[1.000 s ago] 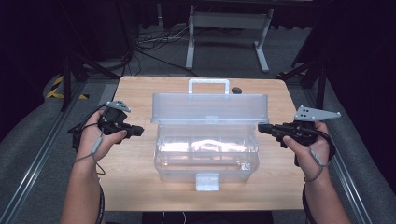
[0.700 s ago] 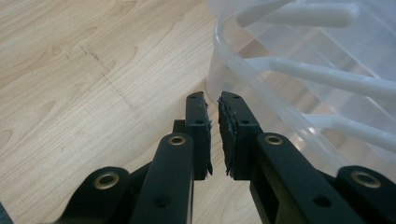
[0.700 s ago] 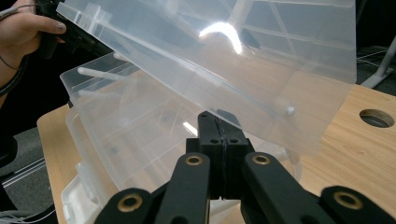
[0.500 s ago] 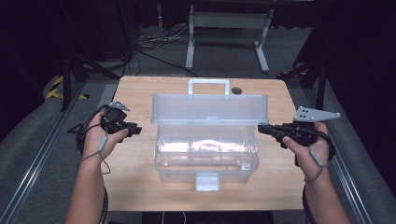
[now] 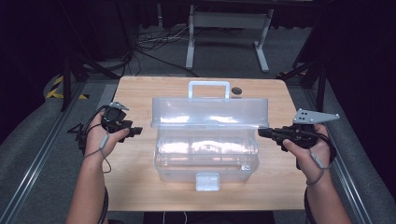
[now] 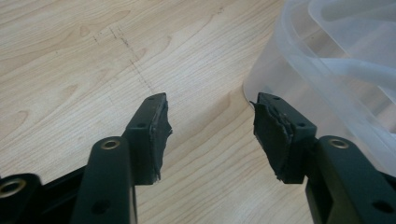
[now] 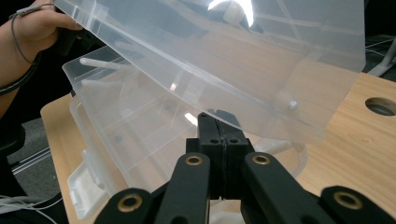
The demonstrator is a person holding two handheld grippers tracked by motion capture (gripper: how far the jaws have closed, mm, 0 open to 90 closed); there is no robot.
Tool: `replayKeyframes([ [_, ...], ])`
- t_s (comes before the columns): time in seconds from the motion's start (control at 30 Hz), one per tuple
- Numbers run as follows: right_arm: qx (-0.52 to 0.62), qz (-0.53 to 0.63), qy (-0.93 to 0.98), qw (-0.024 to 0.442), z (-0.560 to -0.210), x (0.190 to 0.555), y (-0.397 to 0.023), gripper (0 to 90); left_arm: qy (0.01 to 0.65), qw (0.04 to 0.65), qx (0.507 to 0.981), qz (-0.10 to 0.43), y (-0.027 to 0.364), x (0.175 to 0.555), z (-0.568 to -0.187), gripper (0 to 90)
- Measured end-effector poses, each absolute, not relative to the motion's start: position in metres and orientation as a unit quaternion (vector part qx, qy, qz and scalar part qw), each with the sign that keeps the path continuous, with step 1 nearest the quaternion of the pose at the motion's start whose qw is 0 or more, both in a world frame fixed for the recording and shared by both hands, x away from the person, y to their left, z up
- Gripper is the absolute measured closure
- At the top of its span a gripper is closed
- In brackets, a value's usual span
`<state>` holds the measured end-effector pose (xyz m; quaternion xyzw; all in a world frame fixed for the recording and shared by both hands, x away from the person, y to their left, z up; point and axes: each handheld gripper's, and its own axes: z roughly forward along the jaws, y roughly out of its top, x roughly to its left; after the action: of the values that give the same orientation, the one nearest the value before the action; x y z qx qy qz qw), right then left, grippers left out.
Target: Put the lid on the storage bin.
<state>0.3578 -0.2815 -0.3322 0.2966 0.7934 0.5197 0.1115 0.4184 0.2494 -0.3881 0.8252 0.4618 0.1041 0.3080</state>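
Left gripper [image 5: 136, 130]: held level in the left hand [image 5: 103, 137] at the table's left side, tips pointing toward the clear plastic box [image 5: 205, 156]. Jaws have just been opening and stand apart with only bare wooden table [image 6: 70, 60] between the pads [image 6: 156, 135]; the right pad sits just beside the box's rounded corner, contact not discernible.

Right gripper [image 5: 264, 132]: held level in the right hand [image 5: 310, 151], forearm entering from below, tips at the lid [image 5: 210, 112] by its right end. Jaws pressed together; whether they pinch the lid's edge cannot be told.

Box: centre of table, lid raised upright, handle [image 5: 208, 88] at its far side, latch [image 5: 207, 181] facing the person.
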Motion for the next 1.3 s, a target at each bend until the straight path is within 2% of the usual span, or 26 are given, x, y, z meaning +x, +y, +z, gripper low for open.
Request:
replayKeyframes([
  [0.43,0.303,0.494,0.81,0.093,-0.336,0.351,-0.281,90.0,0.467,0.301,0.827,0.086,0.25,0.427,-0.397,37.1],
  [1.3,0.304,0.421,0.853,0.057,-0.342,0.344,-0.277,90.0,0.47,0.272,0.837,0.071,0.257,0.432,-0.411,36.1],
])
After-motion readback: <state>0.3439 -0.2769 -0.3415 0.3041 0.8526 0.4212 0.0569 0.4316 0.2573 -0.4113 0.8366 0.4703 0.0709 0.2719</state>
